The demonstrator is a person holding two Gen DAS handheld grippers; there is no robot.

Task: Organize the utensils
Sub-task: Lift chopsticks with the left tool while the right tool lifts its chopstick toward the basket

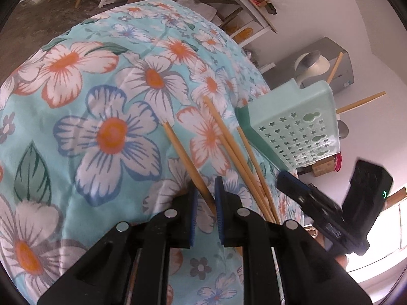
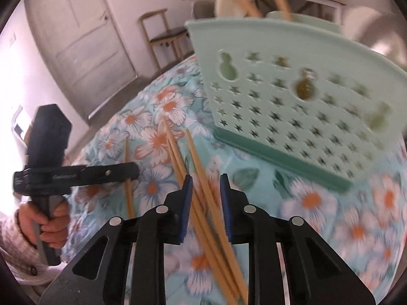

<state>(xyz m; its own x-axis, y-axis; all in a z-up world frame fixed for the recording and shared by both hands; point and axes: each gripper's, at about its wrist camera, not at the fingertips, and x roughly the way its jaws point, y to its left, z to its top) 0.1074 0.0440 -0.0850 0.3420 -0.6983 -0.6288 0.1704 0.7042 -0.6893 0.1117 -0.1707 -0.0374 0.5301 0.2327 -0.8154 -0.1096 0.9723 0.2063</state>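
Bamboo chopsticks [image 2: 201, 178] lie loose beside the mint holder [image 2: 292, 96].

matt wooden chopsticks [image 2: 203, 190], smooth pale-green plastic basket [image 2: 292, 101] w/ star cutouts, soft floral cloth [image 1: 101, 101] underneath.

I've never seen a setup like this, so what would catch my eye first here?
Probably the bright flowered cloth covering the whole table. On it lie loose wooden chopsticks, a few running between the fingers of the right claw, one in the left claw. Behind them stands a mint-green holder punched with stars, chopsticks and spoons already poking out of its top.
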